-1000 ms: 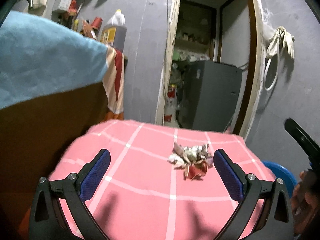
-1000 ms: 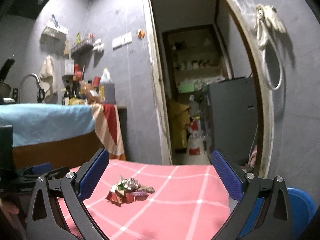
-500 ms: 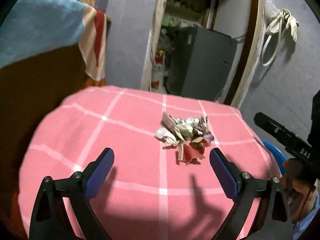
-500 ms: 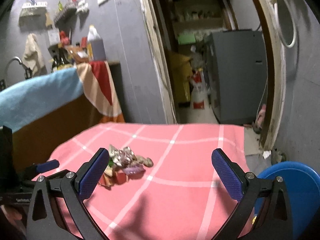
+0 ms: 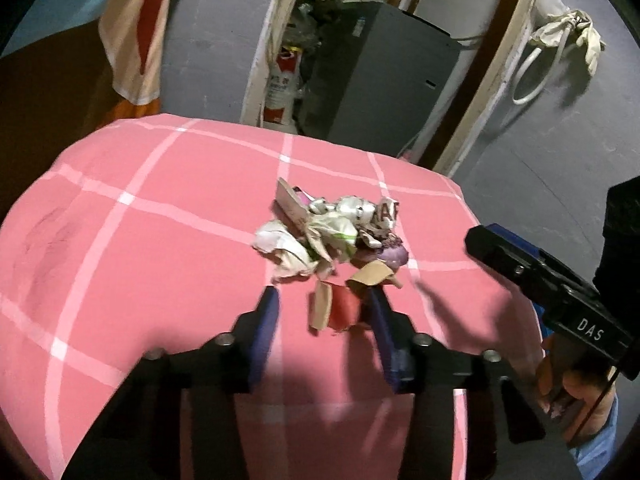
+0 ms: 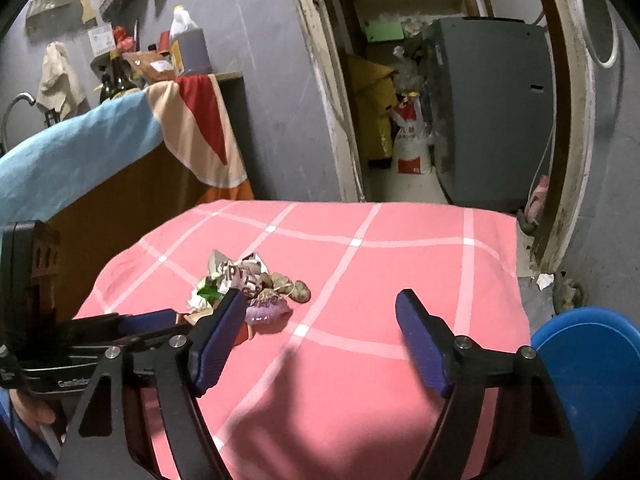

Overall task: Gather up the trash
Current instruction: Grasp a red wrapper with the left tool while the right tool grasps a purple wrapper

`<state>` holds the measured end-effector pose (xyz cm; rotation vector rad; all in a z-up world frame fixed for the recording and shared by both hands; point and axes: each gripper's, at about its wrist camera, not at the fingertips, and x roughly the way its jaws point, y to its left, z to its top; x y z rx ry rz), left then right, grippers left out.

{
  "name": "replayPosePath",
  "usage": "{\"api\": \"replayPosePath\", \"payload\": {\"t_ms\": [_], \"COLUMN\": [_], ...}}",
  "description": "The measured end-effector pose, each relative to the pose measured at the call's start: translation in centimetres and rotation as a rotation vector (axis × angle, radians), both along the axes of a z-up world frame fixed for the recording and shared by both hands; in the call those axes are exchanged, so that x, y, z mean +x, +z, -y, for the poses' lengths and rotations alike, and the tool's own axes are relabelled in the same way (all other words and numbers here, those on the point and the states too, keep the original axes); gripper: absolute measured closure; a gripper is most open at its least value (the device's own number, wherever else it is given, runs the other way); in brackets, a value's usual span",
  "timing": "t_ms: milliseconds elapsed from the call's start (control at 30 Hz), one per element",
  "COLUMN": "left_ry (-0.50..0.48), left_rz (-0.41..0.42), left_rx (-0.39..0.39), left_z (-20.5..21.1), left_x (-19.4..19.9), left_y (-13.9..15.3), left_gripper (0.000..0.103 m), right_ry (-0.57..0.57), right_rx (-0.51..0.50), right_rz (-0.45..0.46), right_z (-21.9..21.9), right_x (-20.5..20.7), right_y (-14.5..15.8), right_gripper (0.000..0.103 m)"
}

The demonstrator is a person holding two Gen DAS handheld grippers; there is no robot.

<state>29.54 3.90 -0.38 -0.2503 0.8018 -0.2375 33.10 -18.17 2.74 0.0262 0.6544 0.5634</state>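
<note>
Pink checked cloth [image 5: 132,248] covers the table, and the trash pile [image 5: 328,240] of crumpled wrappers and scraps lies heaped near its middle, none of it lifted yet, so the collecting looks barely begun. The left gripper [image 5: 324,312] stands partly apart, its fingers flanking the nearest red and tan scraps without pinching them. The right gripper [image 6: 320,320] hangs wide apart beside the pile, holding nothing. A blue basin [image 6: 592,364] sits just off the table's right edge, probably the bin; nothing blocks the way.
</note>
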Motion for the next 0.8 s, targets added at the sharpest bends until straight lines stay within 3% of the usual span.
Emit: {"api": "replayPosePath", "payload": {"t_ms": [200,433,600,800], "left_ry": [0.0,0.067,0.07,0.084], "left_rz": [-0.01,-0.025,-0.023,-0.017], "left_rx": [-0.023,-0.069,-0.082,-0.099], "left_z": [-0.4,-1.6,-1.6,-1.6], "left_x": [0.0,-0.1,-0.2,-0.5], "left_y": [-0.1,-0.4,-0.1,-0.2], "left_gripper": [0.082,0.1,0.1,0.101], "right_ry": [0.015,0.06,0.083,0.109], "right_rx": [0.0,-0.033,-0.08,-0.061], "right_rz": [-0.025,-0.058,-0.086,-0.136], "right_z": [-0.2,-1.5,-2.7,-3.4], "right_x": [0.3,0.5,0.8,1.7], "right_y": [-0.2,-0.5,-0.9,-1.0], "right_gripper": [0.028,0.029,0.033,0.038]}}
